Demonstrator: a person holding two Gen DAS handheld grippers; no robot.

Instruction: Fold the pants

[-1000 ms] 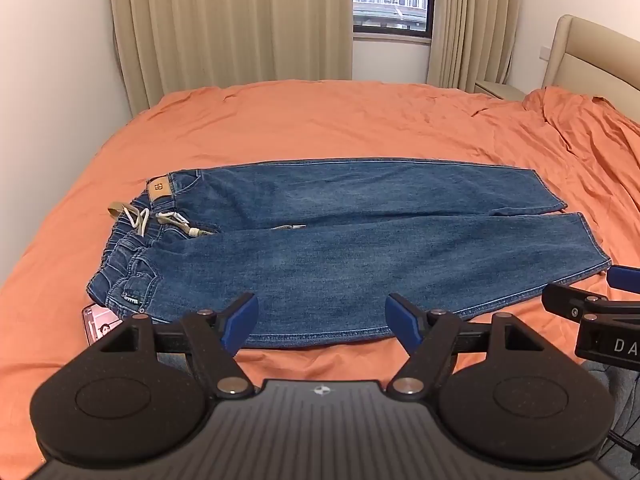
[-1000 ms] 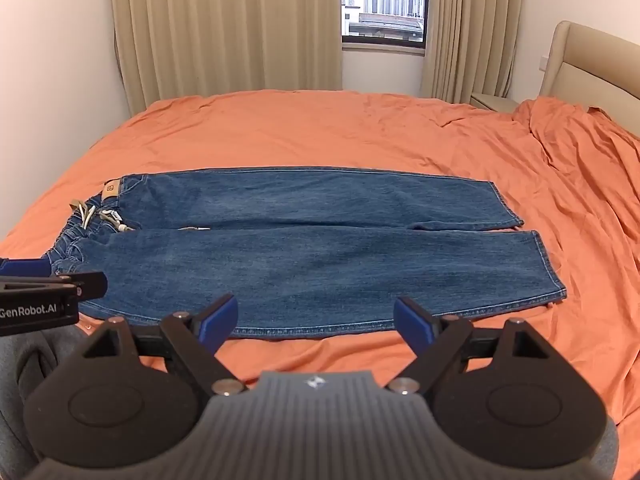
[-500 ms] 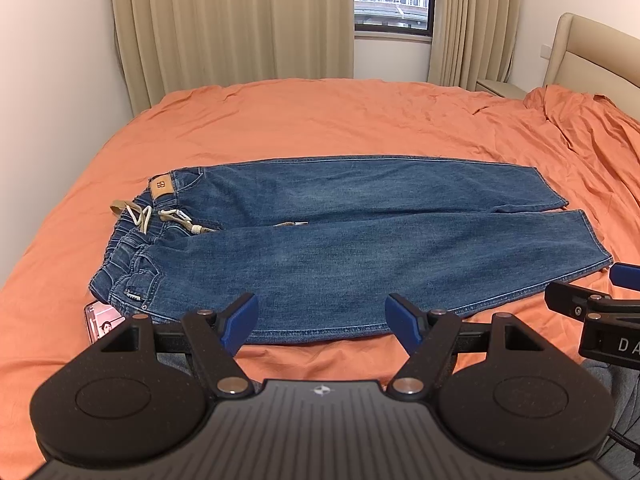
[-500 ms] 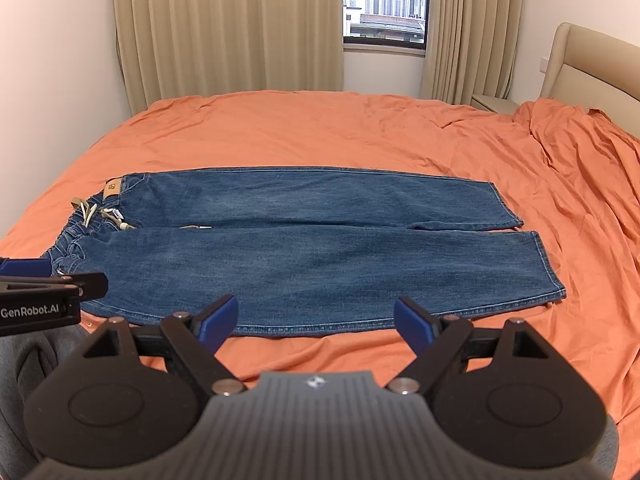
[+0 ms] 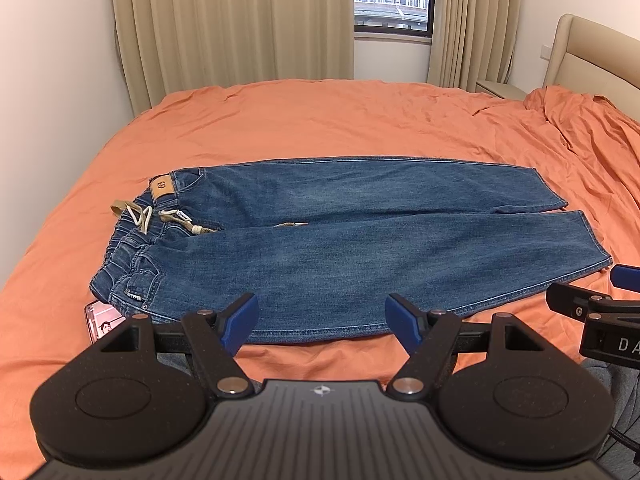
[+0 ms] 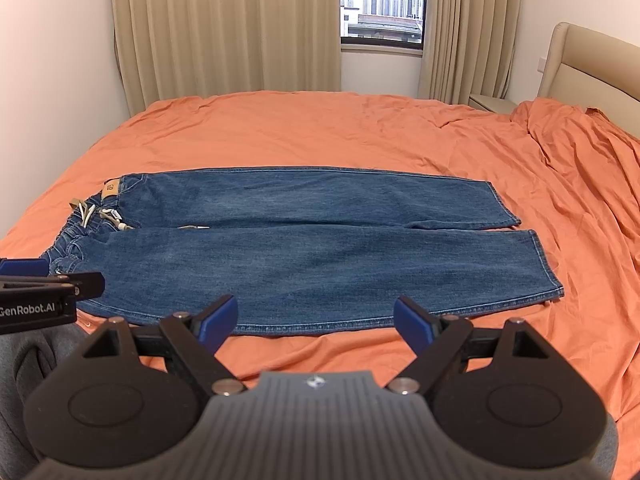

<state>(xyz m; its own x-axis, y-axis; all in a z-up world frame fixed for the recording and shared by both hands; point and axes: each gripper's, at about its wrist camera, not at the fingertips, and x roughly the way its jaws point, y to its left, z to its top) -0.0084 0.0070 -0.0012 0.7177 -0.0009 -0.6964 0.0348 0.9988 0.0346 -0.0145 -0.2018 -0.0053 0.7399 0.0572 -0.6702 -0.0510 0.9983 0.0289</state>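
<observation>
Blue jeans (image 5: pixel 320 248) lie flat on the orange bed, waistband with pale drawstring (image 5: pixel 160 220) at the left, leg hems at the right. They also show in the right wrist view (image 6: pixel 312 248). My left gripper (image 5: pixel 322 322) is open and empty, held above the near edge of the jeans. My right gripper (image 6: pixel 316 322) is open and empty, also near the front edge, a little further right. Each gripper shows at the side of the other's view.
The orange bed sheet (image 5: pixel 320 120) is rumpled at the right (image 6: pixel 580 168). A phone (image 5: pixel 102 318) lies by the waistband's near corner. A beige headboard (image 6: pixel 592 68), curtains (image 5: pixel 232 28) and a window stand behind. A white wall runs along the left.
Both views have shifted very slightly; the jeans sit a touch lower in the left wrist view. Both grippers stay open and the jeans have not moved.
</observation>
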